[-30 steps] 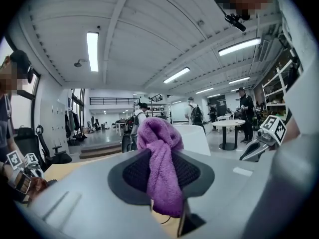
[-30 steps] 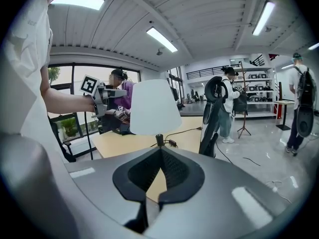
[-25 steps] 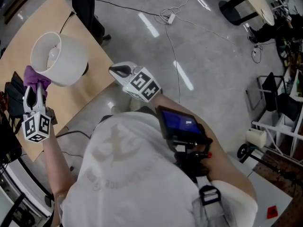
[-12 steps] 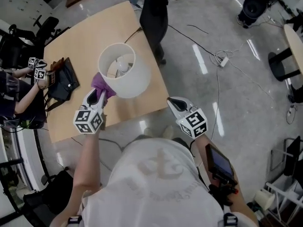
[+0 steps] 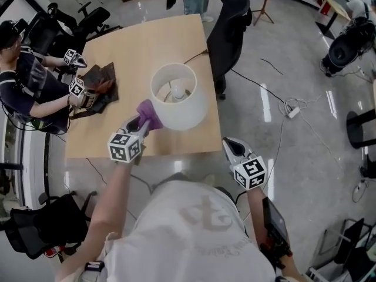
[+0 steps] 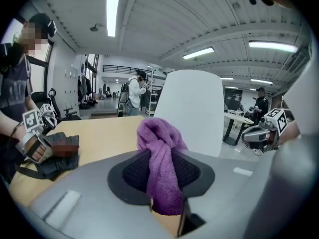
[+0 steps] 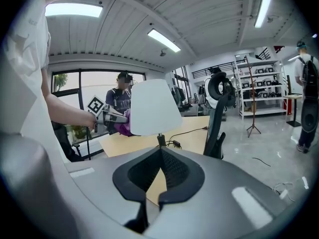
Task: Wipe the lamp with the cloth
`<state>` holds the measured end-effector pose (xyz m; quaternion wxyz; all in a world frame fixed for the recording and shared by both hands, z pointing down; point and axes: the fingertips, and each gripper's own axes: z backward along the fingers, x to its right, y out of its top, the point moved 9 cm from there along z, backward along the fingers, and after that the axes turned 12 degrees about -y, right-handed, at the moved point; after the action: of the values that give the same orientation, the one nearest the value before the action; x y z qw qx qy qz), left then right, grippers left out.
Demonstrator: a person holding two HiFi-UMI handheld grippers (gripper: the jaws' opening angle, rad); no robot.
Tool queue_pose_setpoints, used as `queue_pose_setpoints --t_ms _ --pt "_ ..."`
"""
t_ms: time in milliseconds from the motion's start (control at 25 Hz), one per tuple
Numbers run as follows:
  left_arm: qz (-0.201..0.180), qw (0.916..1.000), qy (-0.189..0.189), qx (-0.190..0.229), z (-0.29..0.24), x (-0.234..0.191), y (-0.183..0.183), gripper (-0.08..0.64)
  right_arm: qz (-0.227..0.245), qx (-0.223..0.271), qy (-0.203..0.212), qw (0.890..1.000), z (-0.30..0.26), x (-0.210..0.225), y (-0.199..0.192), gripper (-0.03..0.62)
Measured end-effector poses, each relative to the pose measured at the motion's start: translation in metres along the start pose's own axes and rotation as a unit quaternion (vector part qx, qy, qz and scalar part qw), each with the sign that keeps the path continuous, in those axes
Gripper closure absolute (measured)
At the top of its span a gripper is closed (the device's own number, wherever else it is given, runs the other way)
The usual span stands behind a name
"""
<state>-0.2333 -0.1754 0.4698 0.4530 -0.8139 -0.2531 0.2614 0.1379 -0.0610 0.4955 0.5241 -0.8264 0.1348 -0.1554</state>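
The lamp stands on the wooden table [image 5: 117, 51], and its white shade [image 5: 182, 107] is seen from above in the head view. My left gripper [image 5: 143, 121] is shut on a purple cloth [image 5: 150, 114], which touches the shade's near left side. In the left gripper view the cloth [image 6: 160, 138] bunches up between the jaws, with the shade [image 6: 192, 111] just behind it. My right gripper [image 5: 230, 144] hangs off the table's near right corner, shut and with nothing in it. The right gripper view shows the shade [image 7: 154, 107] ahead and the left gripper [image 7: 113, 117] at its left side.
Another person [image 5: 26, 81] sits at the table's left, working two grippers on a dark bag [image 5: 100, 84]. A black chair [image 5: 229, 22] stands at the table's far right corner. The lamp's cord [image 7: 187, 132] trails over the tabletop. Cables [image 5: 288, 107] lie on the floor to the right.
The head view has swung so the whole table now shows. My left gripper has slid the cloth from near the shade's rim down its outer side. The right gripper has hardly moved.
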Motion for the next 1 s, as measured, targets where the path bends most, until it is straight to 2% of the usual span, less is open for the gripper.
queue_pose_setpoints --t_ms 200,440,560,720,840,1000 --pt "-0.052 0.9966 0.021 0.06 0.023 0.005 0.04 0.449 0.005 0.004 0.011 1.0 0.004 0.001 -0.002 0.58" --pt "-0.126 0.9859 0.008 0.109 0.038 -0.002 0.095 0.449 0.007 0.003 0.015 1.0 0.006 -0.011 -0.003 0.58" --pt "-0.164 0.9808 -0.009 0.105 0.029 -0.008 0.109 0.45 0.008 0.0 0.006 1.0 0.004 -0.013 -0.004 0.58" --pt "-0.212 0.9739 -0.035 0.074 0.009 -0.017 0.111 0.451 0.001 -0.002 -0.015 1.0 -0.004 -0.015 0.0 0.58" --pt "-0.225 0.9709 -0.052 0.063 -0.002 -0.024 0.106 0.453 -0.001 -0.002 -0.027 1.0 -0.01 -0.019 0.004 0.58" --pt "-0.221 0.9715 -0.072 0.045 -0.015 -0.034 0.09 0.453 -0.003 -0.003 -0.042 0.999 -0.018 -0.024 0.008 0.58"
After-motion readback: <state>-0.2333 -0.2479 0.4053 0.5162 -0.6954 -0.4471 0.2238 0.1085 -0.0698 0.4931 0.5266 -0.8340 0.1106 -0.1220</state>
